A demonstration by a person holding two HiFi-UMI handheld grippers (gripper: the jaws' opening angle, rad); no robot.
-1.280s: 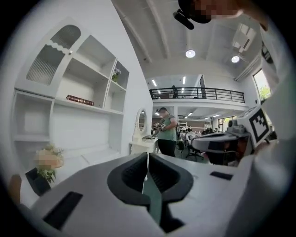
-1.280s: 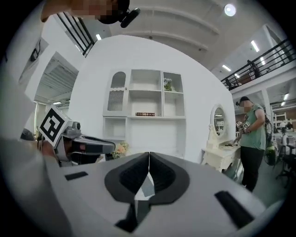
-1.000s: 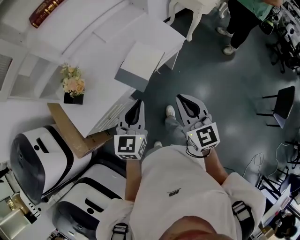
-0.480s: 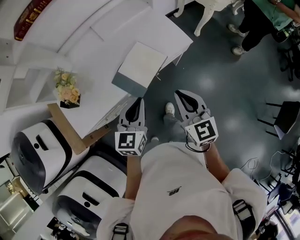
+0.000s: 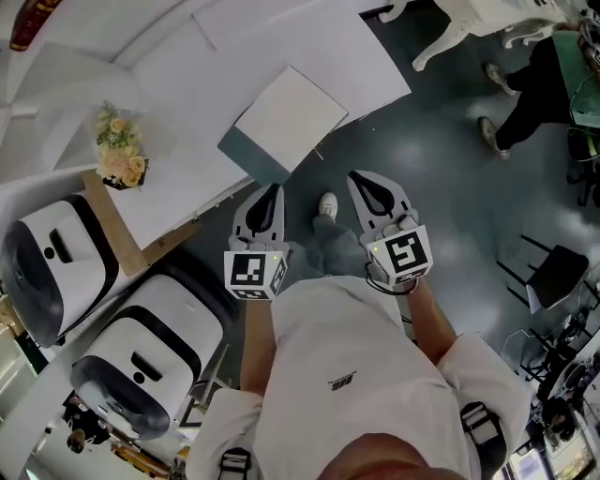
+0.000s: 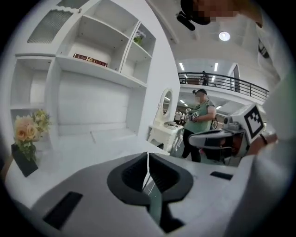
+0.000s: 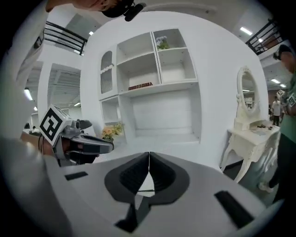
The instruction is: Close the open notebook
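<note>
The notebook (image 5: pixel 289 114) lies on the white desk (image 5: pixel 187 84) at its near edge, a white face up and a grey-blue strip (image 5: pixel 251 153) along its near-left side. Whether it lies open cannot be made out. My left gripper (image 5: pixel 268 191) hovers just short of that strip, shut and holding nothing. My right gripper (image 5: pixel 368 180) hangs over the dark floor to the right of the notebook, also shut and holding nothing. In the left gripper view the left gripper (image 6: pixel 148 162) has its jaws pressed together; in the right gripper view the right gripper (image 7: pixel 149 166) looks the same.
A flower pot (image 5: pixel 117 155) stands on the desk at the left. Brown cardboard (image 5: pixel 117 234) leans under the desk edge beside two white machines (image 5: pixel 42 272) (image 5: pixel 141 361). A person (image 5: pixel 534 84) stands at the upper right near a white dressing table (image 5: pixel 450 28). A chair (image 5: pixel 548 272) stands at the right.
The head view has swung, so the desk, flowers and notebook sit higher and more turned in the picture. Both grippers kept their place in front of the body and stayed shut.
</note>
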